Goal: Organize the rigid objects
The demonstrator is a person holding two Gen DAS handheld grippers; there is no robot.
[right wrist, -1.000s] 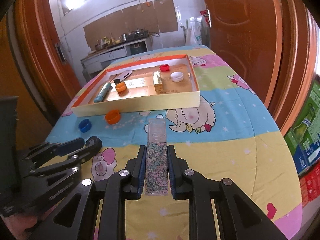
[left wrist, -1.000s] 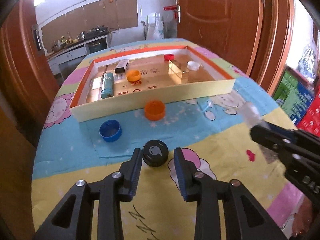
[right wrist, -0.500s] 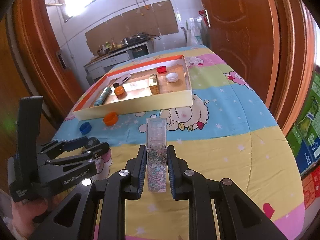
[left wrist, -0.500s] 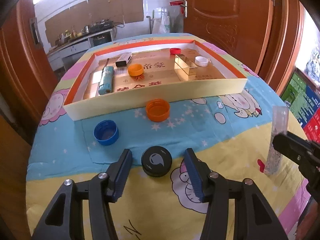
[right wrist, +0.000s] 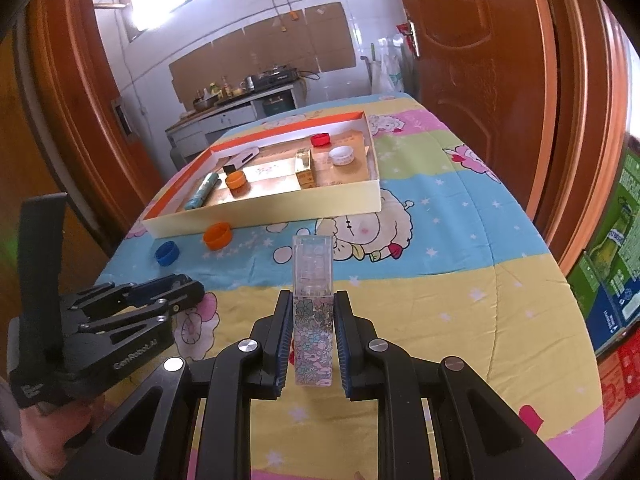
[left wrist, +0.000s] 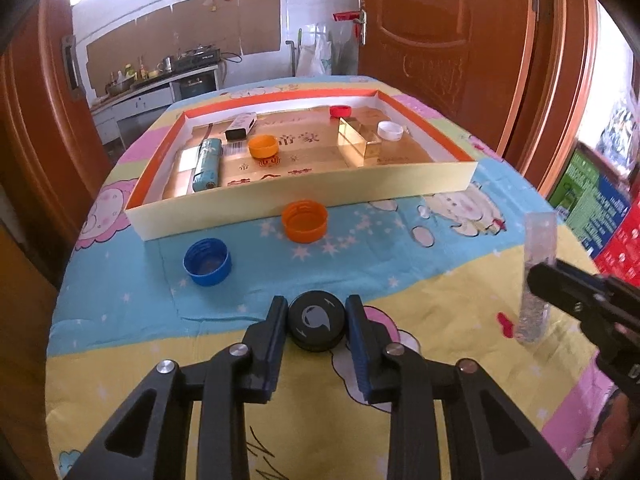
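My left gripper (left wrist: 316, 322) is shut on a black round cap (left wrist: 317, 326) that rests on the tablecloth. My right gripper (right wrist: 313, 316) is shut on a clear rectangular case with a flower pattern (right wrist: 313, 320), held upright; it shows at the right in the left wrist view (left wrist: 536, 276). A blue cap (left wrist: 207, 261) and an orange cap (left wrist: 305, 221) lie open side up in front of the shallow box (left wrist: 304, 200). The box holds another orange cap (left wrist: 263, 146), a teal lighter (left wrist: 207, 165), a gold block (left wrist: 359, 141), a white cap (left wrist: 390, 130) and a red cap (left wrist: 340, 111).
The table is covered with a cartoon-print cloth (right wrist: 440, 264). Wooden doors (left wrist: 432, 32) stand behind and to the right. Coloured cartons (left wrist: 592, 208) sit on the floor at the right. The left gripper's body (right wrist: 100, 328) fills the lower left of the right wrist view.
My left gripper has moved forward and closed on the black cap. My right gripper has kept its hold on the flowered case and lifted it slightly.
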